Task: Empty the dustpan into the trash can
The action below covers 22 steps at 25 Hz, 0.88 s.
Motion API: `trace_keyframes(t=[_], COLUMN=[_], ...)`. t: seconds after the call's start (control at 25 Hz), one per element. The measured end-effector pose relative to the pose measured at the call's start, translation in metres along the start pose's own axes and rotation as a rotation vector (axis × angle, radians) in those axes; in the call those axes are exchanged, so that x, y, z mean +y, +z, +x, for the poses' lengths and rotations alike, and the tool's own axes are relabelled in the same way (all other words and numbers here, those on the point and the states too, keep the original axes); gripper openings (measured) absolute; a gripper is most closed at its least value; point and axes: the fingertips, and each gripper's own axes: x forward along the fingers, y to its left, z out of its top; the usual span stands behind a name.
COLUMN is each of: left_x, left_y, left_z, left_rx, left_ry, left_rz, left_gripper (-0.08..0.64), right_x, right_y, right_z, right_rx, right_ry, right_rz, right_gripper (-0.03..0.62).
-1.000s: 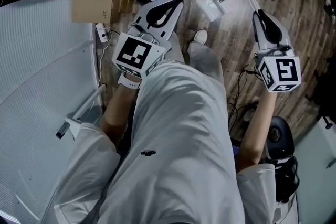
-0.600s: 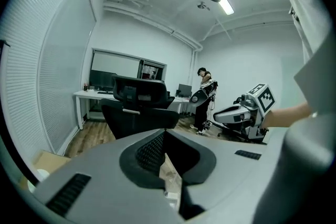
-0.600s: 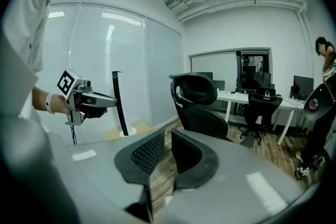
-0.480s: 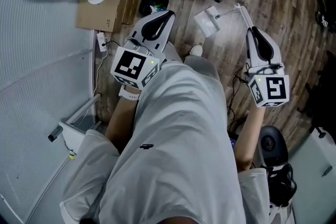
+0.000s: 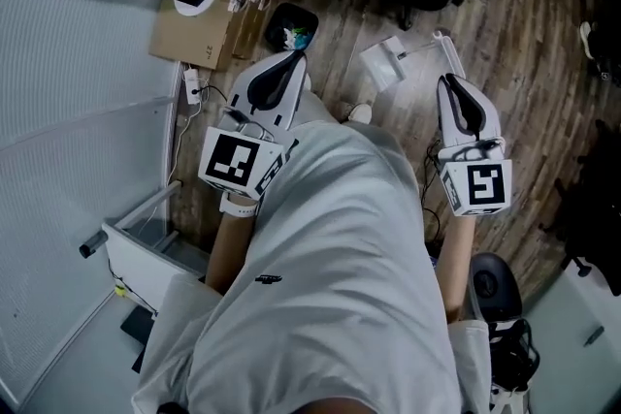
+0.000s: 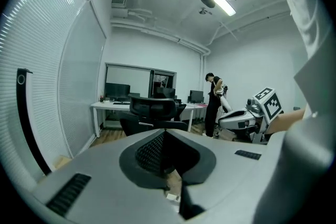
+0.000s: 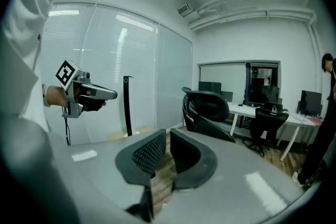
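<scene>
Dustpan (image 5: 386, 63): white, lying on the wood floor (image 5: 524, 63), held by neither gripper. In the head view it sits ahead of and between the two gripper tips. It is nearer the right gripper (image 5: 448, 84), and its thin handle slants toward a spot just beyond that tip. Whether anything lies in the pan cannot be told. Left gripper (image 5: 289, 61): jaws together, nothing between them, raised off the floor at the person's left side. Right gripper: jaws a narrow slit apart, just been closing, nothing between them, only floorboards seen through the gap. Trash can (image 5: 291, 26): small, black, open-topped, standing on the floor just past the left gripper's tip and well apart from the dustpan. Inside it are a few scraps of litter (image 5: 294, 38), white and bluish-green. Beside the can, touching or nearly so, is a cardboard box (image 5: 209, 15) with its flaps shut, contents not visible. Count: one dustpan, one trash can, one cardboard box, two grippers. The person's light clothing fills the lower middle of the head view.
</scene>
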Motion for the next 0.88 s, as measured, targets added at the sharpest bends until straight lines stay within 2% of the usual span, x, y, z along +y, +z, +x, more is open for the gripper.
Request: trace_keyframes(t=[0.36,0.6,0.88], left_x=[0.009,-0.004,-0.027], left_y=[0.021,0.021,0.017], left_z=[-0.009,0.0,0.007], left_rx=[-0.031,-0.029,-0.019], left_ry=[0.049,0.022,-0.027], left_rz=[0.037,0.03,0.029], left_gripper=[0.008,0.008,0.008], right_x=[0.003,-0.009,-0.012], right_y=[0.026,0.035,0.025], right_z=[-0.003,-0.004,-0.011], right_rx=[-0.029,-0.047,-0.041], right_ry=[0.013,-0.006,-0.017], right_rz=[-0.028,-0.019,0.031], right_gripper=[0.032,0.028,0.015])
